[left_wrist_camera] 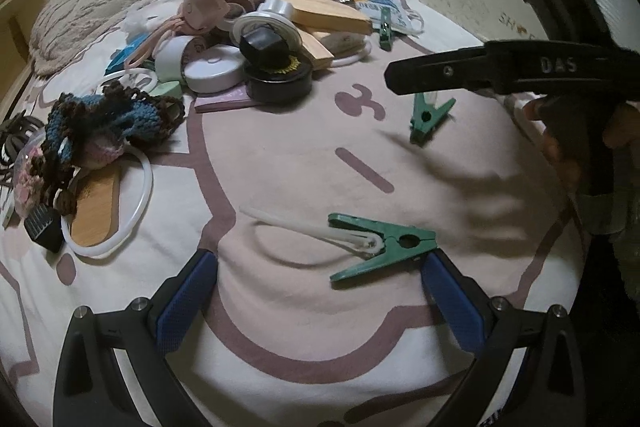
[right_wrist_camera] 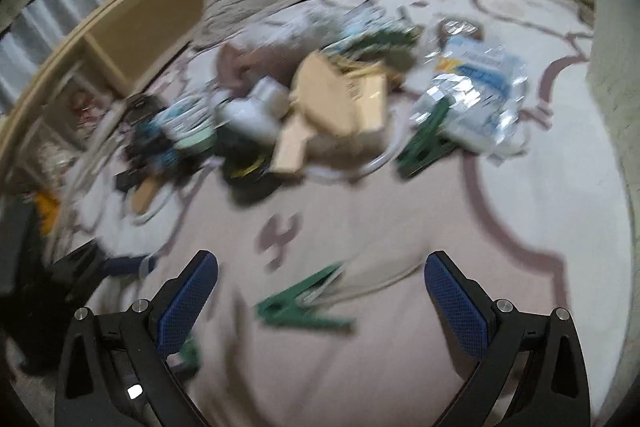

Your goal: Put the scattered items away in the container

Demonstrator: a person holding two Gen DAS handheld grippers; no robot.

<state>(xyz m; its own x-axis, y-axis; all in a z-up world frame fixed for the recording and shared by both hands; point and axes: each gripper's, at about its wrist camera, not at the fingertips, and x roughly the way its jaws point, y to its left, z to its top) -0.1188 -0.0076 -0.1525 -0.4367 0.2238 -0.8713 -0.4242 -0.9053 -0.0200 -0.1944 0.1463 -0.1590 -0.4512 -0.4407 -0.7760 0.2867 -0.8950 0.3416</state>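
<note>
Left gripper (left_wrist_camera: 320, 267) low over pink blanket (left_wrist_camera: 288, 163), jaws wide, green plastic clothespin (left_wrist_camera: 384, 247) touching right pad. Right gripper (right_wrist_camera: 320, 269) agape, empty, angled down.

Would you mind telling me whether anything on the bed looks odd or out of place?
Yes: the nearest green clothespin lies apart from the main clutter, its jaws clamped on a thin white plastic strip, as if snagged together.
</note>
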